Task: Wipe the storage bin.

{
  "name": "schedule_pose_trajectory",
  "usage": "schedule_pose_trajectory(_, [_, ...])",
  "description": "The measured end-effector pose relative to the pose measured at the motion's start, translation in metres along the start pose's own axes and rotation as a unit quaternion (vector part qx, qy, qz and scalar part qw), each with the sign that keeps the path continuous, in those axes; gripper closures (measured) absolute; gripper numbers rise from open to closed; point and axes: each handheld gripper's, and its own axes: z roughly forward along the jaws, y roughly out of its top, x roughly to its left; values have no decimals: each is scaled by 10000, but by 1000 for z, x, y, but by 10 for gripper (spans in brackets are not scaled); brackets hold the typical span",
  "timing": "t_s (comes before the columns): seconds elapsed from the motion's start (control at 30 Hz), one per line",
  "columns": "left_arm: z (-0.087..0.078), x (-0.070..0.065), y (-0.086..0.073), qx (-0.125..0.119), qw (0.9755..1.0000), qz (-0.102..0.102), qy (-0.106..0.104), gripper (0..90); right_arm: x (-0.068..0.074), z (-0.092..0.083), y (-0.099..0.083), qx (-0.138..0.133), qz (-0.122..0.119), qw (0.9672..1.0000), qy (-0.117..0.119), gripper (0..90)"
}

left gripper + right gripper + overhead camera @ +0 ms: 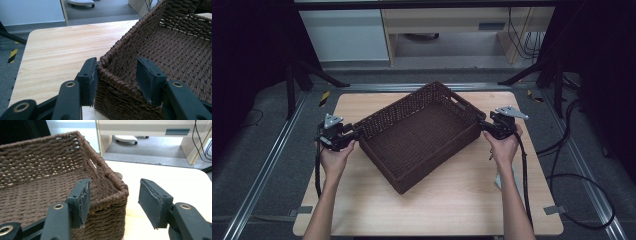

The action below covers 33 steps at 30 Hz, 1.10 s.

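A brown woven basket (422, 135) stands turned at an angle on the wooden table (452, 200), with nothing inside it. My left gripper (358, 131) is at its left corner. In the left gripper view the jaws (117, 62) straddle that corner's rim (110, 56): one pad touches the outside, the other stands inside, apart from the wall. My right gripper (482, 125) is at the right corner. In the right gripper view its jaws (115, 183) straddle the rim (120, 187) with one pad inside and a gap at the outer pad. Both are open.
The table's front half and back left corner (55, 45) are bare wood. Metal rails (267, 165) run along both sides on the floor. Black cables (582, 185) lie to the right. A cabinet (344, 35) and a desk (462, 22) stand behind the table.
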Motion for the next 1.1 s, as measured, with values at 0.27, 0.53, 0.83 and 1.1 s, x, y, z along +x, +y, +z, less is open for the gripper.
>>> schedule_pose_trajectory(0.27, [-24, -5, -1, -201, 9993, 73, -305, 490, -4, 8, -4, 36, 253, 9992, 312, 500])
schedule_pose_trajectory(0.53, [-31, -25, -14, -131, 9973, 187, -703, 466, 2, -3, -3, 273, 221, 9989, 300, 498])
schedule_pose_trajectory(0.83, [-25, -36, -14, -24, 9974, 309, -646, 456, 6, -14, 0, 247, -67, 9995, 170, 441])
schedule_pose_trajectory(1.1, [-23, -34, -12, 12, 9976, 316, -618, 470, 1, -1, 0, 369, -223, 9988, 231, 664])
